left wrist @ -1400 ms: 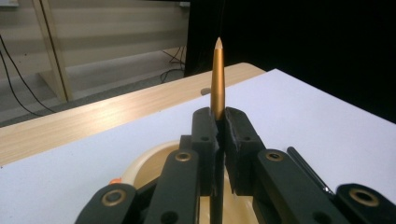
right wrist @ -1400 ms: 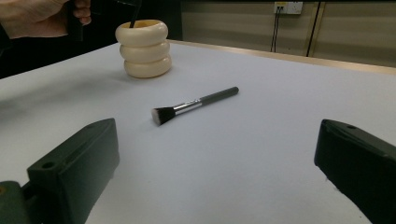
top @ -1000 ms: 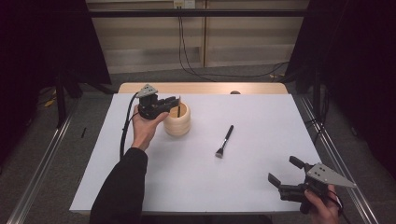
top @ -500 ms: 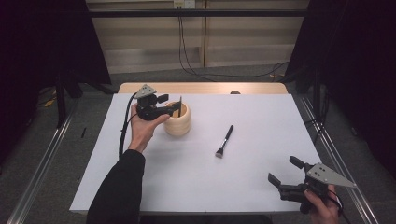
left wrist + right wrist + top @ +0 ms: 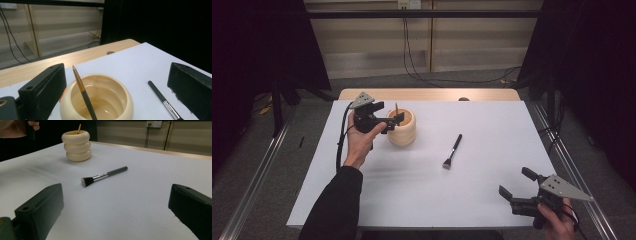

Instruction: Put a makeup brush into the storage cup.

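We find the left gripper (image 5: 393,120) at the cup's (image 5: 402,129) rim, its jaws just opened wide and clear of the thin brush (image 5: 83,93) leaning inside, while the right gripper (image 5: 517,189) waits apart and empty near the flat brush (image 5: 453,150).

Beyond the white-covered table (image 5: 492,120) runs a pale wood-panelled wall (image 5: 462,45) with trailing black cables (image 5: 412,55). Dark curtains (image 5: 592,75) hang either side over grey floor (image 5: 252,145).
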### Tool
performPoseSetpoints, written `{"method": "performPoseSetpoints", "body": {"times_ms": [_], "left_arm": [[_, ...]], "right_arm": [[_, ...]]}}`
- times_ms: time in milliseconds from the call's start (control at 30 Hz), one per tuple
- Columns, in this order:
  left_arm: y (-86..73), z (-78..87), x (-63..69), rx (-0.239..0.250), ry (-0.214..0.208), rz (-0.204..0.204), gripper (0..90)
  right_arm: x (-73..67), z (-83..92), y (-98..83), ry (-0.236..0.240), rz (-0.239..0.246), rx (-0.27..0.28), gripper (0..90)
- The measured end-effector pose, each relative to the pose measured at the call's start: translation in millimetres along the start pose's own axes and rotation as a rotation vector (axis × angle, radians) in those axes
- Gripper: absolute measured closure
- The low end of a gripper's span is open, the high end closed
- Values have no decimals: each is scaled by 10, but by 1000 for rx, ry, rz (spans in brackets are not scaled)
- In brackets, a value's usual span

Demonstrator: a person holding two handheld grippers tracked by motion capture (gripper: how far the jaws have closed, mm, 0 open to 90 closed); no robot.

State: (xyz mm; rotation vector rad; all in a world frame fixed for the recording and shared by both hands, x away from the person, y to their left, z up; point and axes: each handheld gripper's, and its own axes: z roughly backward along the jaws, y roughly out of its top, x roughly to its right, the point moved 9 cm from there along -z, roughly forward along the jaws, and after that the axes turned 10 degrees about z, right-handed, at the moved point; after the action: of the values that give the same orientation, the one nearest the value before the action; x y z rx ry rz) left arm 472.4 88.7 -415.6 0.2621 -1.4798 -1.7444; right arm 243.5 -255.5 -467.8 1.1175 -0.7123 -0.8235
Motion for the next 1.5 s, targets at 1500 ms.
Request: {"method": "performPoseSetpoints", "body": {"times_ms": [1500], "left_arm": [[-417,815,320,35,53,-62,15]], "right_arm": [[9,1,-4,-6,0,0,0]]}}
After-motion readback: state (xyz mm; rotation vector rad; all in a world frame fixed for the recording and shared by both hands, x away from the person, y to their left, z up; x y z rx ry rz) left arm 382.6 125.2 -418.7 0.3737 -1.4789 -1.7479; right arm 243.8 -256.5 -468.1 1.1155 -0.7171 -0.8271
